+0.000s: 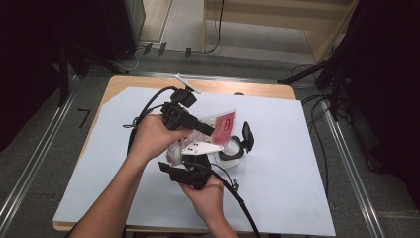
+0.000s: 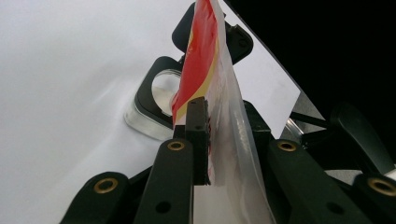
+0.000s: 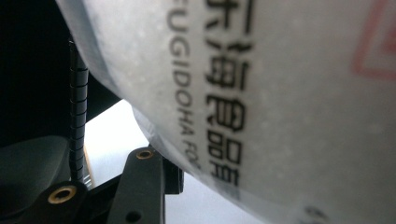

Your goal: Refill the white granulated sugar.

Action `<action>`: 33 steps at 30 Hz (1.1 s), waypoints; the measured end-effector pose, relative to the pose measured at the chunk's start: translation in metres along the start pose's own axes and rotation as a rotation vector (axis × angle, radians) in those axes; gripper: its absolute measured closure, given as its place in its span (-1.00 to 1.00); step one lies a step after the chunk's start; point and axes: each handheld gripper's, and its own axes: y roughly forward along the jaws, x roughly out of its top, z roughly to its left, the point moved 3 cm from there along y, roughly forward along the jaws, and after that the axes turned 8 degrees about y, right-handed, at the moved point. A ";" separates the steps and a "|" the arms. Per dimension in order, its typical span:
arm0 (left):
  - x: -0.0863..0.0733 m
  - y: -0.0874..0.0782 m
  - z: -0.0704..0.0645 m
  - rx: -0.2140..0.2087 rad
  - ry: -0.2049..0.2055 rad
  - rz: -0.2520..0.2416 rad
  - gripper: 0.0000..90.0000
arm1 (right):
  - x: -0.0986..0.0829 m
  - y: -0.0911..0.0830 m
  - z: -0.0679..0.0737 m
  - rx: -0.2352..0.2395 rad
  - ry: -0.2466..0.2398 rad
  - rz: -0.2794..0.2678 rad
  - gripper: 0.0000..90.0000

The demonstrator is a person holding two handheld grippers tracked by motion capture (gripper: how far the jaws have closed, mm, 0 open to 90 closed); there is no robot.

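Jaws first, from the high view: we hold the left gripper (image 1: 210, 130) with its black jaws clamped on a thin plastic packet (image 1: 224, 124), clear film with a red printed label, which stands on edge just past the jaw tips. Our right gripper (image 1: 195, 159) sits right below it, its grey three-cornered plate on top, its jaws pushed against the lower part of the same packet; from up here we cannot tell whether they pinch it. Just beyond both sets of jaws stands a small clear container (image 1: 232, 151) with a black rim and a black hinged lid (image 1: 246, 135) flipped up. All of it rests over a smooth white sheet (image 1: 287, 163) laid on a wooden table (image 1: 119, 82).

From the left gripper view, our two matte black jaws are pressed together on the packet (image 2: 219, 107), which runs upright between them: glossy, creased film, red and yellow on one face. Ahead of the tips lies the container (image 2: 156, 105), a rounded-square black rim over thick clear walls, with the lid (image 2: 238, 42) behind it.

From the right gripper view, the packet (image 3: 280, 93) fills the space over the jaws, frosted, grainy film with black printed lettering. One black jaw rises beside its lower edge; we cannot tell how the jaws stand.
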 end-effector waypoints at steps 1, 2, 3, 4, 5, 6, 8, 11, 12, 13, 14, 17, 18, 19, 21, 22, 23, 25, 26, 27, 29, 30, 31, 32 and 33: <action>0.000 0.000 0.000 0.000 -0.001 0.000 0.75 | 0.000 0.000 0.000 0.000 0.000 0.002 0.38; 0.000 0.000 0.000 0.000 0.000 0.003 0.75 | 0.000 0.000 0.000 0.001 -0.002 0.002 0.38; 0.000 0.000 0.000 0.000 0.000 0.003 0.75 | 0.000 0.000 0.000 0.001 -0.002 0.002 0.38; 0.000 0.000 0.000 -0.001 -0.001 0.003 0.74 | 0.000 0.000 0.000 0.001 -0.002 0.004 0.38; 0.000 0.000 0.000 -0.001 -0.001 0.003 0.74 | 0.000 0.000 0.000 0.001 -0.002 0.004 0.38; 0.000 0.000 0.000 -0.002 0.000 0.004 0.74 | 0.000 0.000 0.000 0.002 -0.002 0.005 0.38; 0.000 0.000 0.000 -0.002 -0.001 0.004 0.74 | 0.000 0.000 0.000 0.002 -0.002 0.005 0.38; 0.000 0.000 0.000 -0.001 0.000 0.005 0.74 | 0.000 0.000 0.000 0.003 -0.001 0.005 0.38; 0.000 0.000 0.000 0.000 0.000 0.005 0.74 | 0.000 0.000 0.000 0.003 0.000 0.005 0.38; 0.000 0.000 0.000 0.001 0.000 0.002 0.74 | 0.000 0.000 0.000 0.006 0.000 0.005 0.38; 0.000 0.000 0.000 0.001 0.000 0.002 0.74 | 0.000 0.000 0.000 0.006 0.000 0.005 0.38; 0.000 -0.001 0.000 0.002 0.002 0.004 0.74 | 0.001 0.000 0.001 0.010 0.000 0.006 0.38; 0.000 0.000 0.000 0.002 0.001 0.005 0.74 | 0.001 0.000 0.001 0.012 -0.002 0.007 0.38; 0.000 0.000 0.000 0.001 -0.001 0.005 0.74 | 0.000 0.001 0.001 0.013 -0.003 0.008 0.38; 0.000 0.000 0.000 0.002 0.001 0.009 0.73 | 0.000 0.001 0.001 0.017 -0.003 0.010 0.38; 0.000 0.000 -0.001 0.003 -0.002 0.006 0.73 | 0.000 0.001 0.002 0.017 -0.003 0.010 0.38; 0.000 0.000 -0.001 0.003 -0.002 0.003 0.73 | 0.000 0.001 0.002 0.017 -0.004 0.009 0.38; 0.000 0.000 -0.001 0.003 -0.002 0.005 0.73 | 0.000 0.001 0.002 0.016 -0.003 0.009 0.38; 0.000 0.000 -0.001 0.003 0.000 0.008 0.73 | 0.000 0.001 0.002 0.017 -0.003 0.010 0.38; 0.000 0.000 -0.001 0.002 0.000 0.008 0.73 | 0.000 0.001 0.002 0.017 -0.003 0.010 0.38; 0.000 0.000 -0.002 0.002 -0.005 0.002 0.73 | 0.000 0.001 0.002 0.020 -0.001 0.010 0.38; 0.000 0.000 -0.002 0.003 -0.002 0.003 0.73 | 0.000 0.001 0.002 0.019 -0.002 0.009 0.38; 0.000 -0.001 -0.002 0.003 0.001 0.003 0.73 | 0.000 0.001 0.002 0.019 -0.002 0.008 0.37; 0.000 -0.001 -0.002 0.004 0.001 0.002 0.73 | 0.000 0.001 0.003 0.018 -0.003 0.007 0.37; 0.000 -0.001 -0.003 0.003 0.002 0.002 0.73 | 0.000 0.001 0.003 0.016 -0.003 0.007 0.37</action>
